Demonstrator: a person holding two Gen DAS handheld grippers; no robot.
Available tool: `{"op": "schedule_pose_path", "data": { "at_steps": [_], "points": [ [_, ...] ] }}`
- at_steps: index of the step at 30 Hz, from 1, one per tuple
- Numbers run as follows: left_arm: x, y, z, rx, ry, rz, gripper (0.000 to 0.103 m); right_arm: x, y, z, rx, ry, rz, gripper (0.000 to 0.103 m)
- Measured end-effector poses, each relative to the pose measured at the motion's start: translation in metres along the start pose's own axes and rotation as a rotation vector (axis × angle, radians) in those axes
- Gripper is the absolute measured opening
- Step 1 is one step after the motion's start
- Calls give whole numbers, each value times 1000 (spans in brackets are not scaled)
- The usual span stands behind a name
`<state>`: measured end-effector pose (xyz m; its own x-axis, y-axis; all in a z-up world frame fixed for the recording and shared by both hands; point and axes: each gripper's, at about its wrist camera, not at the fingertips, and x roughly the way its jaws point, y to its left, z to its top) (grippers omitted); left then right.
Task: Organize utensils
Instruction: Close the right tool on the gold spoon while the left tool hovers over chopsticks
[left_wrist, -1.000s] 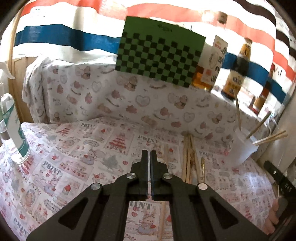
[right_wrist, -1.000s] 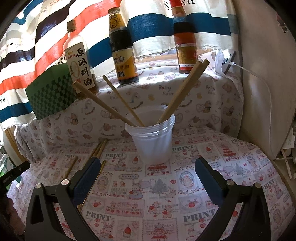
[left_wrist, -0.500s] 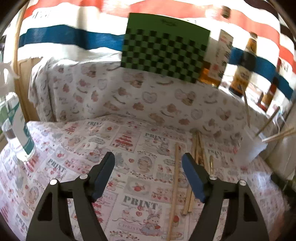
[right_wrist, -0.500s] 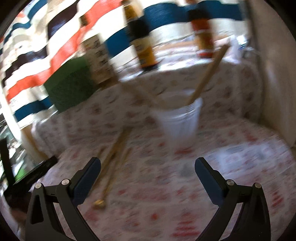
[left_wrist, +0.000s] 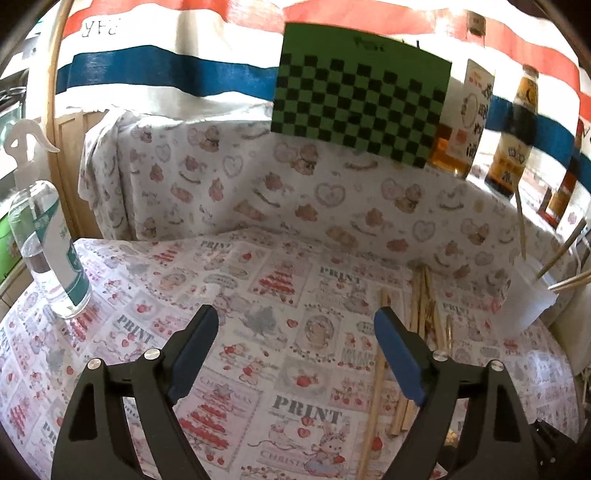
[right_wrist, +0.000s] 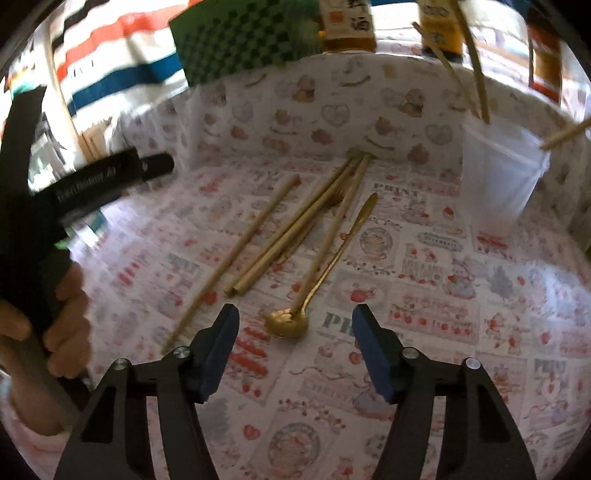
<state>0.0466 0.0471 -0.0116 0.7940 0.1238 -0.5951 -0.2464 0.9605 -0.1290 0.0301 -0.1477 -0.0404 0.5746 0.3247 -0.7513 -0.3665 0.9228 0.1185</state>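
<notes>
Over a bench (right_wrist: 461, 295) draped in printed cloth, the right claw (right_wrist: 295, 339) hangs with its jaws just narrowing but still released, the bowl of a slim gold metal spoon (right_wrist: 291, 321) lying between and just ahead of its blue pads, while the left claw (left_wrist: 295, 343) has just been opening and stands released over bare cloth. The spoon looks light, stiff and slippery, so its thin handle seems the surest hold. Loose wooden chopsticks (right_wrist: 295, 225) lie just left of the spoon and the translucent plastic cup (right_wrist: 498, 173) stands well to its right by the raised cloth edge, leaving open room.
</notes>
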Motion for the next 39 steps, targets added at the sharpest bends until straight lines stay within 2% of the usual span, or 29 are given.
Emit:
{"op": "schedule_pose_path", "data": {
  "at_steps": [3, 5, 9, 10, 14, 17, 20, 24, 30, 34, 35, 39],
  "points": [
    [0, -3, -1, 10, 3, 4, 85, 8, 7, -2, -18, 20, -28, 63],
    [0, -3, -2, 8, 0, 1, 85, 11, 9, -2, -33, 17, -35, 59],
    [1, -2, -2, 3, 9, -2, 85, 14, 9, -2, -45, 13, -80, 31],
    [1, -2, -2, 3, 12, -3, 85, 13, 6, -1, -37, 10, -89, 29],
    [5, -4, -3, 8, 29, -11, 85, 9, -7, 1, -3, 10, -141, 29],
    [7, -5, -4, 27, 21, 17, 85, 3, -22, 3, 44, 13, -124, 29],
    [12, -6, -5, 29, 36, 36, 85, -17, -35, 7, 83, -56, -113, 29],
    [13, -11, -8, 55, 46, 1, 85, -33, -43, 10, 111, -110, -101, 29],
    [3, -25, -10, 115, -17, 21, 85, -58, -59, 16, 170, -194, -76, 29],
    [0, -24, -8, 100, -21, 0, 85, -73, -68, 18, 204, -253, -28, 29],
    [0, -23, -8, 93, -19, -6, 85, -82, -71, 19, 217, -293, -12, 29],
    [-3, -18, -8, 35, -23, -43, 85, -96, -76, 18, 241, -358, -17, 28]
  ]
}}
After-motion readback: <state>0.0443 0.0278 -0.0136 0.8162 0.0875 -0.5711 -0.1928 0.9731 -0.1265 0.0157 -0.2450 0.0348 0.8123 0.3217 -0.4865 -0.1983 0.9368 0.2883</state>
